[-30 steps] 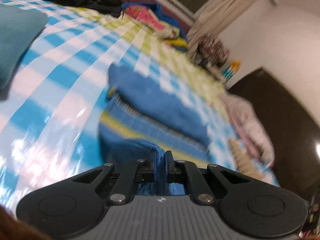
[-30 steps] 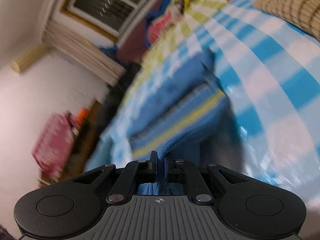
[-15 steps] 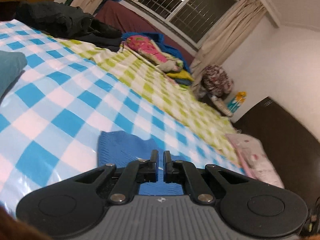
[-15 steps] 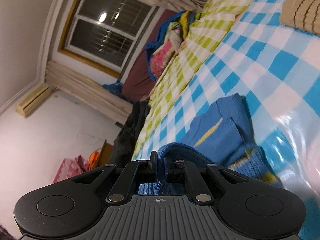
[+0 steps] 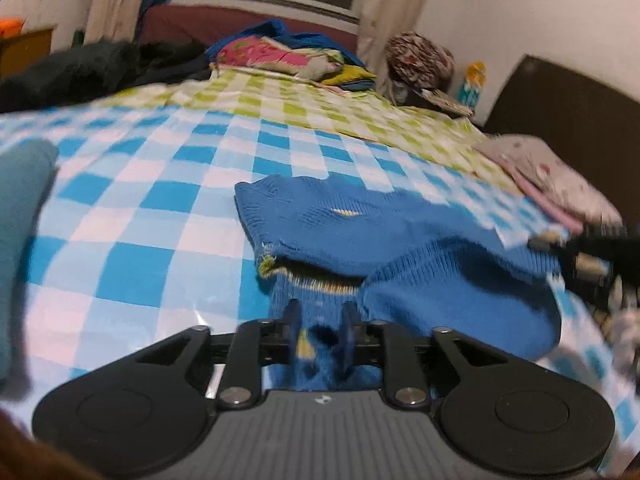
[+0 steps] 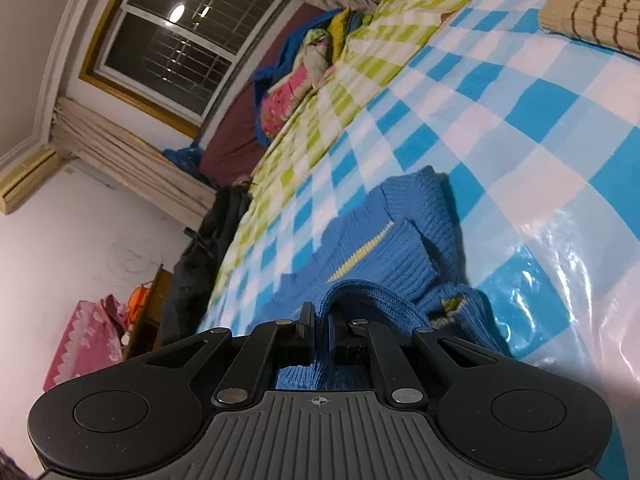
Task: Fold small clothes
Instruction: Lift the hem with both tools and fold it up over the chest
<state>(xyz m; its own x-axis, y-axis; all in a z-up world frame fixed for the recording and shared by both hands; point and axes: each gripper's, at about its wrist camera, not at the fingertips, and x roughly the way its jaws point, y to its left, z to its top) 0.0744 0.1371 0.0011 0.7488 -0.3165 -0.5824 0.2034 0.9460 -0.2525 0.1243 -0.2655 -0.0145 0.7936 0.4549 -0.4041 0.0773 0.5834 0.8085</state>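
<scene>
Knit fabric of the blue sweater [image 6: 404,256] is bunched between the fingers of the right hand-held gripper [image 6: 322,322], which is clenched on a raised fold at the garment's near edge. In the left wrist view, the left hand-held gripper [image 5: 320,322] stands released, its two fingers apart with the sweater [image 5: 360,216] lying between and under them, not pinched. The sweater rests partly folded on the bed [image 5: 160,200], which is covered by a blue-and-white checked sheet; a yellow stripe shows on its upper layer and a yellow-edged hem peeks out beneath the fold. At the right edge of the left view the other gripper appears blurred, touching the sweater's right side. A teal garment [image 5: 20,208] lies at the left, a beige striped knit [image 6: 592,8] far right, and a pile of colourful bedding [image 5: 280,52] at the far end under the window [image 6: 172,36].
</scene>
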